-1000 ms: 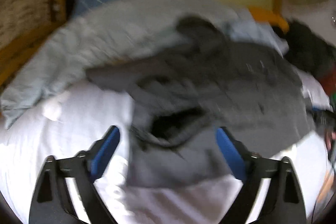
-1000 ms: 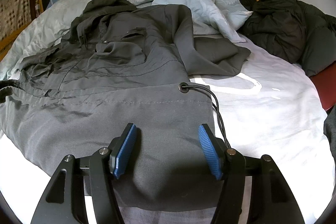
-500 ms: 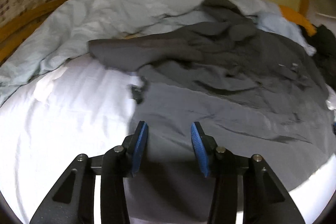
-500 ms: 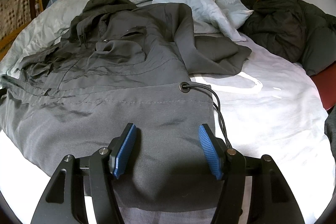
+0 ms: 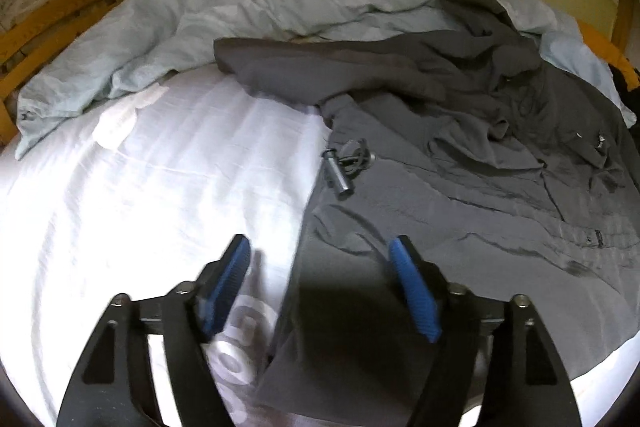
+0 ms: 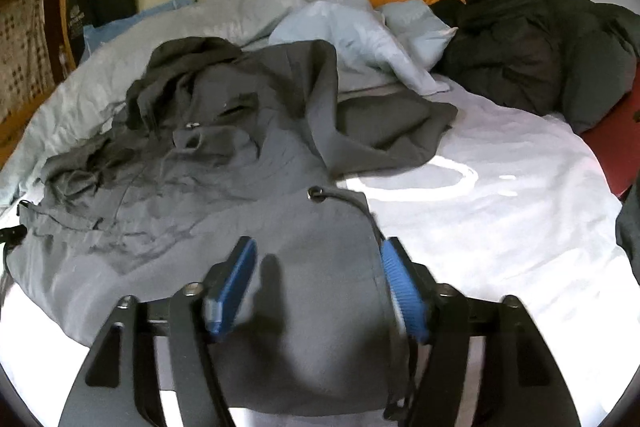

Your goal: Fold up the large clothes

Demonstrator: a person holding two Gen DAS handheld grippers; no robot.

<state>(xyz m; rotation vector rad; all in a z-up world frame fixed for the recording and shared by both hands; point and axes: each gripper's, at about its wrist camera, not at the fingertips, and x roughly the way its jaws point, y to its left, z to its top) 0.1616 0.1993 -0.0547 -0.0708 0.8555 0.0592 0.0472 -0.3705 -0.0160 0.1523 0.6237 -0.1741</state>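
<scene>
Left tongs (image 5: 320, 283) gaping, gripping nothing, straddling the hem edge of the grey jacket (image 5: 460, 167). Right tongs (image 6: 318, 279) spread wide too, over the opposite hem corner by the drawstring (image 6: 344, 201). Jacket sprawled rumpled across the bed (image 5: 160, 187). Best bet probably: pinch both corners evenly, skip the cord, pull taut before folding.
</scene>
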